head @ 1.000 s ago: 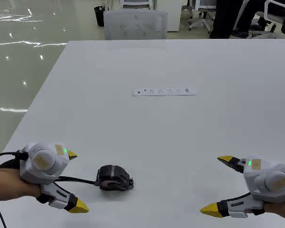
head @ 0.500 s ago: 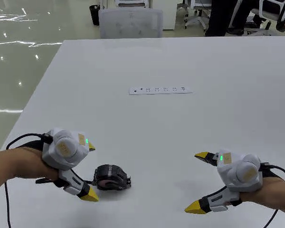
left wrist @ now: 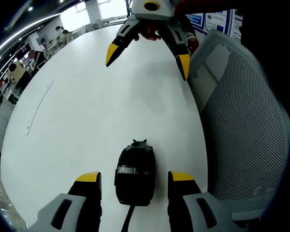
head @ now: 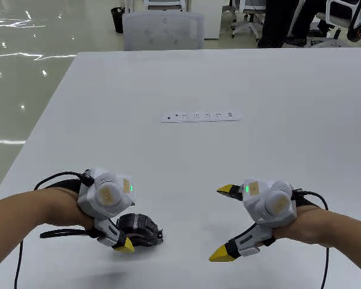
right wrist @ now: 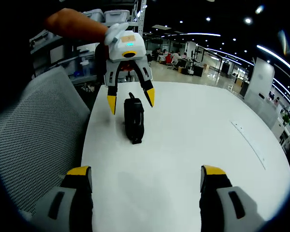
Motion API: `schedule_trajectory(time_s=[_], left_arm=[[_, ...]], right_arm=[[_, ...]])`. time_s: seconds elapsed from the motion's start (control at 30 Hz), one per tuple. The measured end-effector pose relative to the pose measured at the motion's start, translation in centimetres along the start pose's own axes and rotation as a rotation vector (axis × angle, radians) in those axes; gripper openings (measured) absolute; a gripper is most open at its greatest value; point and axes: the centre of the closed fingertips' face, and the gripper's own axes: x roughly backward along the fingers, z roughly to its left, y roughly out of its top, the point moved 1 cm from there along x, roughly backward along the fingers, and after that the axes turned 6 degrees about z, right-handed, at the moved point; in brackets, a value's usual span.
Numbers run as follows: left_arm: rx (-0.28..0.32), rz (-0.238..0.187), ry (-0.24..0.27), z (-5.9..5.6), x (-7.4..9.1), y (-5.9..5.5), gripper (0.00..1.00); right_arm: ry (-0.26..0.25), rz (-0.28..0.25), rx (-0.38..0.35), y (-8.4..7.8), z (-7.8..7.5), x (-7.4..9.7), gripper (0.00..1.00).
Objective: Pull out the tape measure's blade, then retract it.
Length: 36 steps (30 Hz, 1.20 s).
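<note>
A black tape measure lies on the white table near its front edge, blade not drawn out. My left gripper is open and straddles the case, one yellow-tipped jaw on each side. In the left gripper view the tape measure sits between the left gripper tips with small gaps. My right gripper is open and empty, a short way to the right, jaws pointing at the case. The right gripper view shows the right gripper facing the tape measure and the left gripper over it.
A white power strip lies flat at mid-table. A grey chair stands at the far end. A mesh chair back is close to the table's near edge. A thin black cord trails from the case.
Both grippers moved inward. The left one went right until its jaws straddled the tape measure. The right one came left, closer to the case. The tape measure stayed put.
</note>
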Motion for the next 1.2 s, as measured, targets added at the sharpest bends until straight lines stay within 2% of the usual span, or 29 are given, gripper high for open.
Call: schedule_trajectory(time_s=[0.07, 0.2, 0.27, 0.3, 0.33, 0.4, 0.53, 0.73, 0.87, 1.07, 1.2], left_arm=[[0.016, 0.007, -0.010, 0.0, -0.3, 0.0, 0.50], [0.003, 0.012, -0.006, -0.2, -0.8, 0.2, 0.45], [-0.015, 0.038, -0.017, -0.4, -1.1, -0.1, 0.35], [-0.040, 0.050, 0.015, 0.1, -1.2, -0.3, 0.31], [-0.024, 0.046, -0.003, -0.5, -1.2, -0.2, 0.31], [-0.011, 0.051, -0.007, -0.4, -1.1, -0.2, 0.30], [-0.026, 0.033, -0.018, -0.5, -0.9, -0.3, 0.30], [-0.004, 0.029, -0.012, -0.4, -1.0, -0.3, 0.30], [0.006, 0.043, -0.008, -0.3, -1.1, -0.3, 0.30], [0.010, 0.030, -0.021, -0.3, -1.1, -0.3, 0.30], [0.012, 0.034, -0.021, -0.3, -1.1, -0.2, 0.30]], right_arm=[[0.008, -0.003, -0.001, 0.4, -0.1, -0.4, 0.93], [0.038, -0.013, -0.002, 1.4, 0.1, -1.6, 0.88], [0.049, -0.008, 0.006, 1.6, 0.3, -2.1, 0.87], [0.054, -0.006, 0.012, 1.7, 0.3, -2.3, 0.86], [0.058, 0.001, 0.019, 1.8, 0.4, -2.6, 0.85], [0.064, 0.002, 0.019, 2.0, 0.5, -2.8, 0.83], [0.100, 0.005, 0.022, 2.3, 1.0, -3.7, 0.74], [0.124, 0.031, 0.021, 2.2, 1.2, -6.5, 0.66], [0.135, 0.033, 0.004, 2.5, 1.6, -7.9, 0.61], [0.160, 0.063, 0.023, 2.3, 2.3, -9.9, 0.51], [0.159, 0.079, 0.041, 2.2, 2.4, -10.9, 0.36]])
